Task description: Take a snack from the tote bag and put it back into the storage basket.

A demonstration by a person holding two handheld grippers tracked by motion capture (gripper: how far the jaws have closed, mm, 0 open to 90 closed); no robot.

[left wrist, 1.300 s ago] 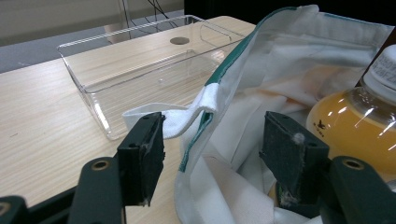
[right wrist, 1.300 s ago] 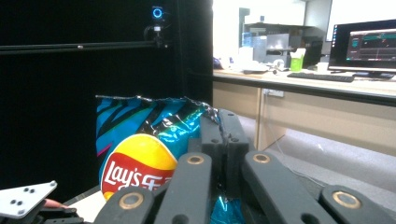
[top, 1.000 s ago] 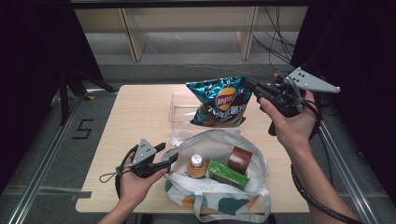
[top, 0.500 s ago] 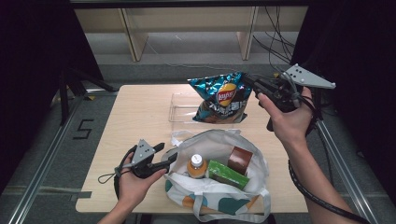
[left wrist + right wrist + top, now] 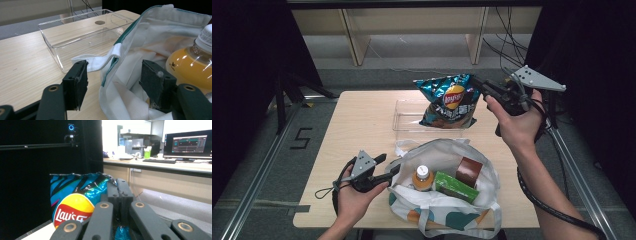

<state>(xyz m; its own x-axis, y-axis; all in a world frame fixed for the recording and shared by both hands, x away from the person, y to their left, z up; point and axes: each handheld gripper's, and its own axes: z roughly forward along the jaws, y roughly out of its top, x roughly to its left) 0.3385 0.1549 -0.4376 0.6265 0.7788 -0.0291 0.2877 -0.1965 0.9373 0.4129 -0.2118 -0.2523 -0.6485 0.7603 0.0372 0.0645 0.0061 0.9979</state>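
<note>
Item in hand: chip bag, blue foil, pinched at its top corner by the right gripper, jaws pressed together on the foil; bag hangs clear above the clear tray.
Holder: left gripper, jaws spread, one either side of the tote bag rim at its left edge; whether the pads press the cloth cannot be told.
Tote contents: orange drink bottle, green box, brown carton.
Step, as judged: carrying chips between tote and tray; direction uncertain.
Next move calls for: lowering the chips level, then loosening the pinch.
</note>
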